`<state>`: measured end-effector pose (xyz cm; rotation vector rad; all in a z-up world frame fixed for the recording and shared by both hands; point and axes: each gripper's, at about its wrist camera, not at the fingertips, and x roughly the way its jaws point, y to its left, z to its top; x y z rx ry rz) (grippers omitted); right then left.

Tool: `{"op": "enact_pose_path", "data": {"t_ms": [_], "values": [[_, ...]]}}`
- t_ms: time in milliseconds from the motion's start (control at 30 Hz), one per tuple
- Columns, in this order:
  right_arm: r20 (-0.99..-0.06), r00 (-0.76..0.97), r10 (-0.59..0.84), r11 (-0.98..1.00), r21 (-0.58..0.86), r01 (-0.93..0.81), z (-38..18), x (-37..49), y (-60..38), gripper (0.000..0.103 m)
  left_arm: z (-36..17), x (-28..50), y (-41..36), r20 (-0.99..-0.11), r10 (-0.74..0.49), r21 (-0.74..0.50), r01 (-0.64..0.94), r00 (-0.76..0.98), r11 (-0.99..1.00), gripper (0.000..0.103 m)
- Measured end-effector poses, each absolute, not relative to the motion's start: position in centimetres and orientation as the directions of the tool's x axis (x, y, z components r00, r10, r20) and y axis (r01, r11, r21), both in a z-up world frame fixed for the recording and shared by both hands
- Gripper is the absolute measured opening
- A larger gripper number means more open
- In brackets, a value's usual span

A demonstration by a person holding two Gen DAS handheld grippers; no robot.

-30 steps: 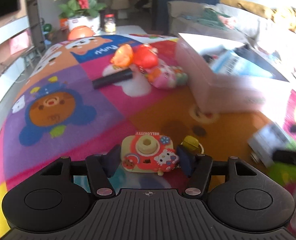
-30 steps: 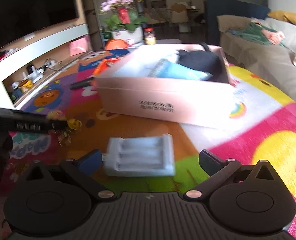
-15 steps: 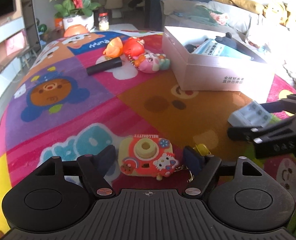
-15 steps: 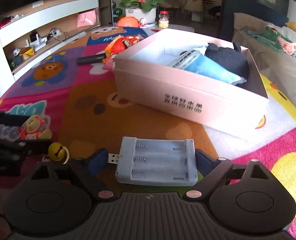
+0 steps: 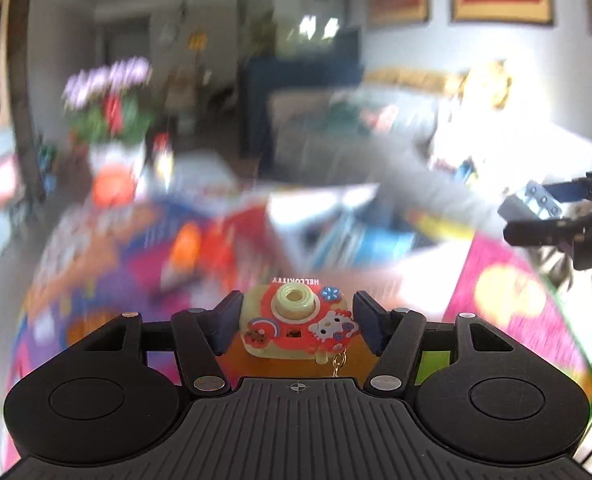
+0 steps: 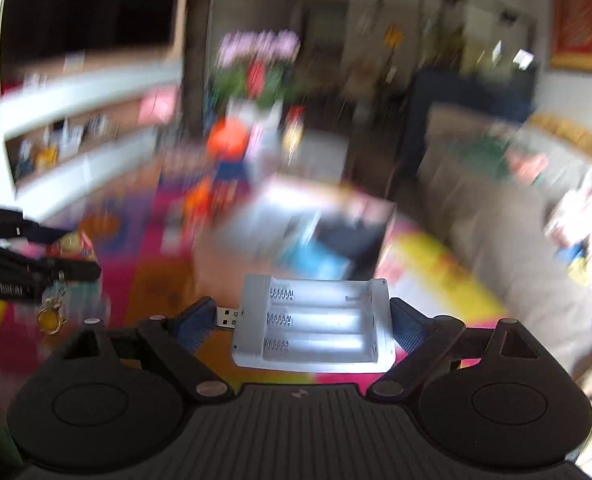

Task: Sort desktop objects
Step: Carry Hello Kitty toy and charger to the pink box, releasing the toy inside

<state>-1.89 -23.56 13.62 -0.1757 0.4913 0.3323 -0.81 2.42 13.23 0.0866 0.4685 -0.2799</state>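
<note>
My left gripper (image 5: 298,314) holds a red and yellow toy camera keychain (image 5: 296,326) off the mat; its jaws are closing, with both pads against the toy's sides. A small chain hangs below it. My right gripper (image 6: 302,320) is shut on a white battery charger (image 6: 316,328), its USB plug against the left pad. In the left wrist view the right gripper (image 5: 536,216) carries the charger (image 5: 532,202) at the right edge. From the right wrist, the left gripper (image 6: 75,256) appears at the left with the toy (image 6: 73,244) and its dangling yellow bell (image 6: 51,318).
The pink cardboard box (image 6: 219,260) stands ahead on the colourful cartoon mat (image 6: 155,288), with a blue packet and a dark item inside. Orange and red toys (image 5: 187,248) lie left of the box (image 5: 320,204). A grey sofa (image 6: 496,232) runs along the right. Both views are motion-blurred.
Both grippers have risen off the mat with their objects, and both views have tilted up toward the room. The charger now hangs in the air, gripped on both sides.
</note>
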Motion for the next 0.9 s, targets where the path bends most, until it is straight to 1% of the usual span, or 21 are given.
{"op": "enact_pose_path", "data": {"t_ms": [100,167,233,333,367,400,467,500,600,733,800,900], "values": [[-0.369,0.893,0.256,0.944,-0.103,-0.313,16.7,-2.9,-24.8,0.091,15.4,0.7,0.8,-0.392,-0.259,0.07,0.309,0.883,0.948,0.065],[-0.332,0.911,0.246,0.949,-0.107,-0.295,17.6,-3.0,-25.3,0.091,16.1,2.5,-0.5,-0.362,-0.254,0.108,0.311,0.897,0.944,0.066],[-0.322,0.917,0.234,0.952,-0.113,-0.283,17.7,-2.6,-25.6,0.091,16.9,4.9,-1.6,-0.342,-0.259,0.114,0.313,0.903,0.943,0.066],[-0.337,0.915,0.224,0.955,-0.113,-0.275,17.4,-1.6,-25.8,0.091,17.4,8.7,-3.3,-0.311,-0.262,0.089,0.303,0.914,0.949,0.067],[-0.345,0.913,0.219,0.956,-0.111,-0.271,17.2,-1.2,-25.9,0.091,17.2,9.8,-3.6,-0.318,-0.262,0.069,0.298,0.911,0.952,0.075],[-0.355,0.911,0.212,0.958,-0.107,-0.265,17.0,-0.7,-26.0,0.091,16.8,10.9,-3.7,-0.346,-0.271,0.037,0.301,0.898,0.953,0.085],[-0.373,0.906,0.201,0.963,-0.097,-0.253,16.9,0.0,-26.2,0.091,15.6,11.4,-3.2,-0.4,-0.294,-0.022,0.311,0.868,0.95,0.091],[-0.379,0.904,0.199,0.963,-0.095,-0.252,17.0,0.3,-26.3,0.091,14.8,11.0,-3.1,-0.427,-0.306,-0.022,0.328,0.851,0.944,0.096],[-0.39,0.899,0.199,0.958,-0.117,-0.263,17.3,0.7,-26.3,0.091,11.4,9.1,-2.2,-0.536,-0.254,0.044,0.327,0.805,0.944,0.098],[-0.441,0.864,0.243,0.942,-0.106,-0.319,17.8,3.7,-24.8,0.091,6.9,7.4,0.5,-0.705,-0.196,0.012,0.288,0.682,0.958,0.1],[-0.457,0.848,0.27,0.929,-0.107,-0.354,17.9,6.0,-23.2,0.091,5.6,6.6,2.2,-0.73,-0.168,0.009,0.255,0.662,0.967,0.1],[-0.467,0.835,0.291,0.915,-0.118,-0.385,17.9,10.2,-20.2,0.091,4.9,5.8,4.4,-0.734,-0.138,-0.014,0.189,0.664,0.982,0.1]]}}
